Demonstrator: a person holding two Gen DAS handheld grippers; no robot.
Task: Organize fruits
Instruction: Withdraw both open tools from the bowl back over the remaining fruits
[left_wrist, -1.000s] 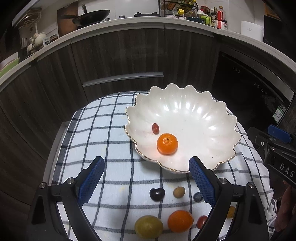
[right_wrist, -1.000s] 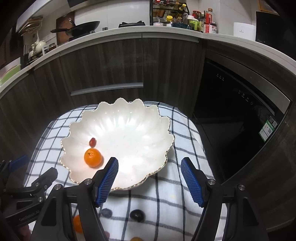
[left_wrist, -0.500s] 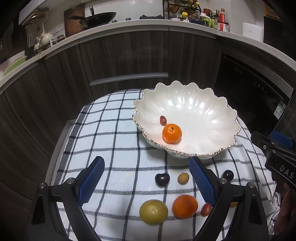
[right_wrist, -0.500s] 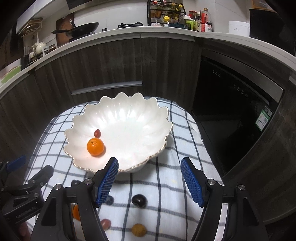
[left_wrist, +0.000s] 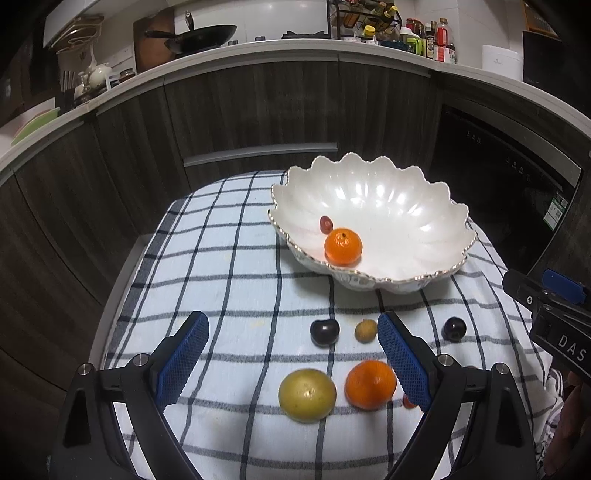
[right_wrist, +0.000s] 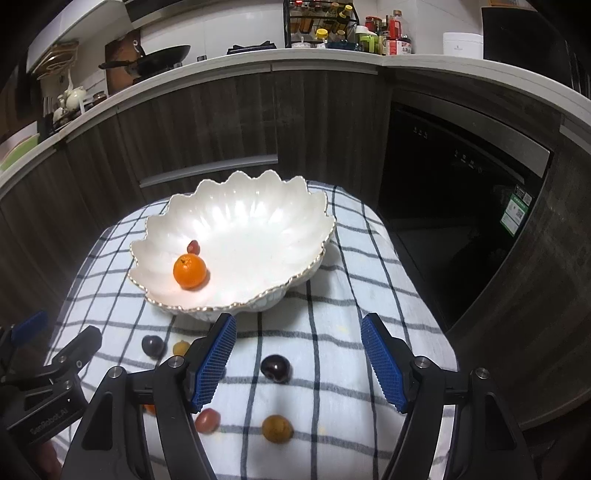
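Left tongs (left_wrist: 291, 363) apart, right tongs (right_wrist: 299, 363) apart, both empty, orange (left_wrist: 342, 246) in bowl (left_wrist: 413, 206)

White bowl (left_wrist: 406, 206); blue-checked cloth (left_wrist: 229, 280).

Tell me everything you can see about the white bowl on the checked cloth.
The white bowl is wide and shallow, glossy like glazed ceramic, with fluted sides and a scalloped rim edged in a thin gold line. It sits upright at the far end of the checked cloth, near the dark cabinets. Inside, near its front left wall, lie an orange mandarin and a small red fruit just behind it. The other fruits lie on the cloth in front. Neither set of tongs touches it.
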